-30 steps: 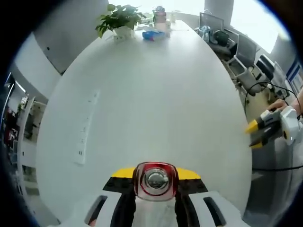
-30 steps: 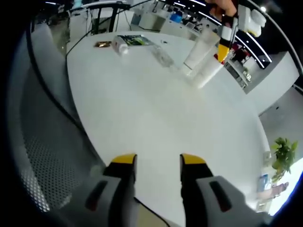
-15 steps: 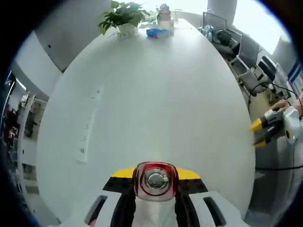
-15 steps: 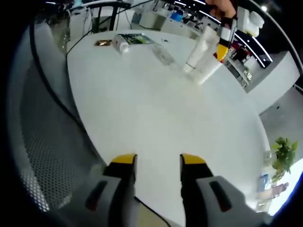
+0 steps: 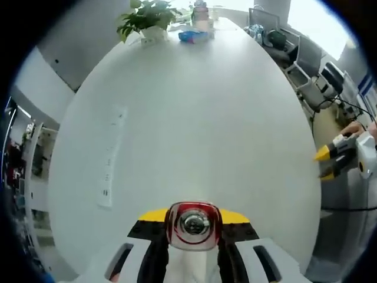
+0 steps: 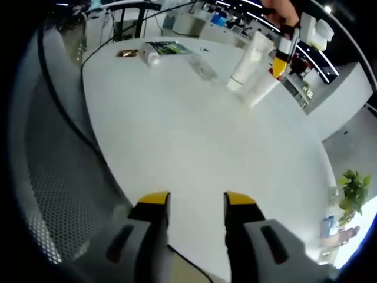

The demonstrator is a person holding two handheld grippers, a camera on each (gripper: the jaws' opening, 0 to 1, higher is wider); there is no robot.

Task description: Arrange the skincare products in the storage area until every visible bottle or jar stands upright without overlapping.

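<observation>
Left tool [image 5: 193,227] grips a white tube between its 2 yellow-tipped jaws; the tube's red-ringed end [image 5: 193,223] faces the camera in the left gripper view. In the right gripper view the same tool [image 6: 281,54] enters near the top edge, held by a hand [image 6: 281,10], with the white tube [image 6: 249,59] hanging from it, its lower end at or just above the white counter [image 6: 194,135]; contact cannot be confirmed. A 2nd white tube [image 6: 263,92] lies tilted just beside it, near the counter's far edge.

Right tool [image 6: 196,206] has its 2 jaws parted with nothing between them, above the counter's near edge; in the left gripper view it [image 5: 328,163] appears past the counter's right edge.

A clear bottle [image 6: 203,68] lies flat on the counter near the tubes. A small white container [image 6: 149,57], a green-printed packet [image 6: 166,49] and a small brown item [image 6: 126,54] lie towards the counter's far left corner. A potted plant [image 5: 146,17] and a blue packet [image 5: 189,36] stand at the counter's far end.
</observation>
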